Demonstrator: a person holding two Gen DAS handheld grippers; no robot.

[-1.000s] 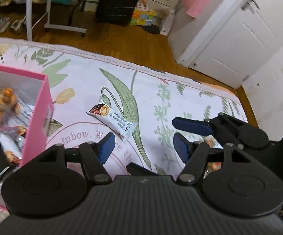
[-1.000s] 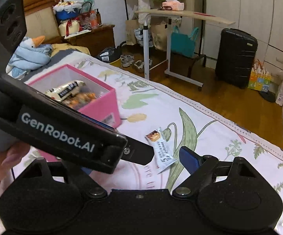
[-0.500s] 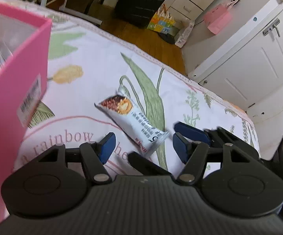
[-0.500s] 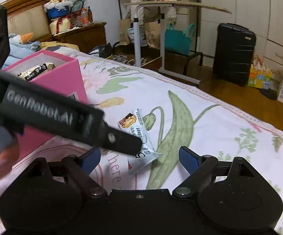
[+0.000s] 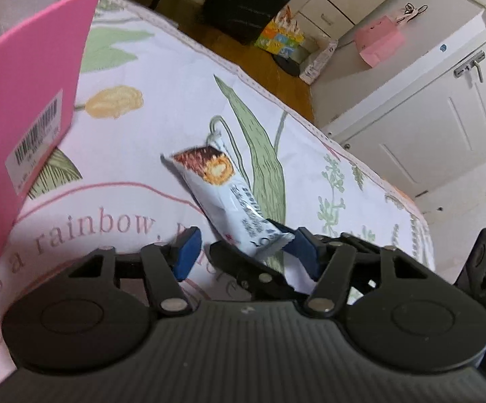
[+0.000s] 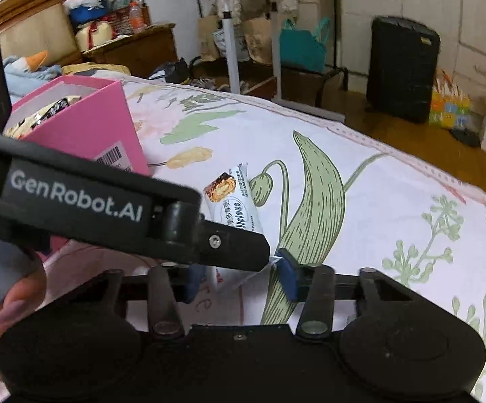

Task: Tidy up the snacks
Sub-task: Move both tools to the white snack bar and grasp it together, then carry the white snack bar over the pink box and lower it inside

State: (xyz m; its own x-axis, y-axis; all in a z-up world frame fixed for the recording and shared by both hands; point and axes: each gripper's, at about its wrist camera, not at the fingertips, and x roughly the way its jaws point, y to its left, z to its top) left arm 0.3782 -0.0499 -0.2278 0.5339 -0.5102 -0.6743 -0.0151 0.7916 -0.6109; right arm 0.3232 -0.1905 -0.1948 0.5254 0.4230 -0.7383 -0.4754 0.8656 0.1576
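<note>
Soft, even daylight fills the room, with no hard glare. Fisheye bending curves the white wardrobe doors [image 5: 444, 127] and darkens the corners. Motion blur smears the black hard-shell suitcase [image 6: 402, 67]; a dim shadow pools under the near gripper bodies.

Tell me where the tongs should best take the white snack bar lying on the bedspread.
At its near crimped end, approached from the camera side: the snack bar lies flat and narrow, that end pointing at the right tongs, whose jaws are closing around it. The pink box stands on its far left.
</note>
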